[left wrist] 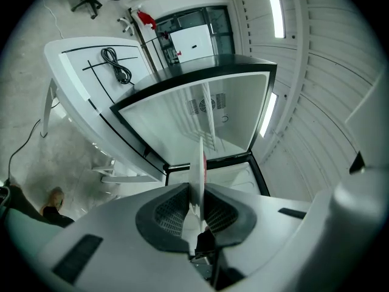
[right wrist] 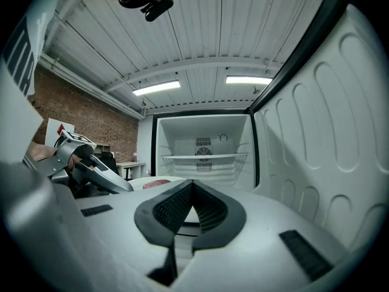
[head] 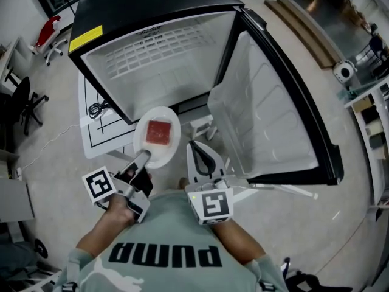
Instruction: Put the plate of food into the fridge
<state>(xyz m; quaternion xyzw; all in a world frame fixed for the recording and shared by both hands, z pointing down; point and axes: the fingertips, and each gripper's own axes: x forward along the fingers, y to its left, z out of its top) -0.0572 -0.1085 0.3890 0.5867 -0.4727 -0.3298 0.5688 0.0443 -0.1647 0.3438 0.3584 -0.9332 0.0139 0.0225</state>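
Your left gripper point(head: 143, 157) is clamped on the near rim of the white plate point(head: 159, 115). The plate carries a red slab of food point(head: 160, 132) and is held in the air just in front of the open fridge point(head: 158, 66), not yet inside. Your right gripper point(right wrist: 192, 186) has its jaws together on nothing, just right of the plate and facing the fridge interior, with the door point(head: 267, 120) swung open on the right.

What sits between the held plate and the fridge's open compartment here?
Nothing: in the head view the stretch from the round white plate of red food, gripped by the left tool, to the white compartment of the open black fridge is bare.
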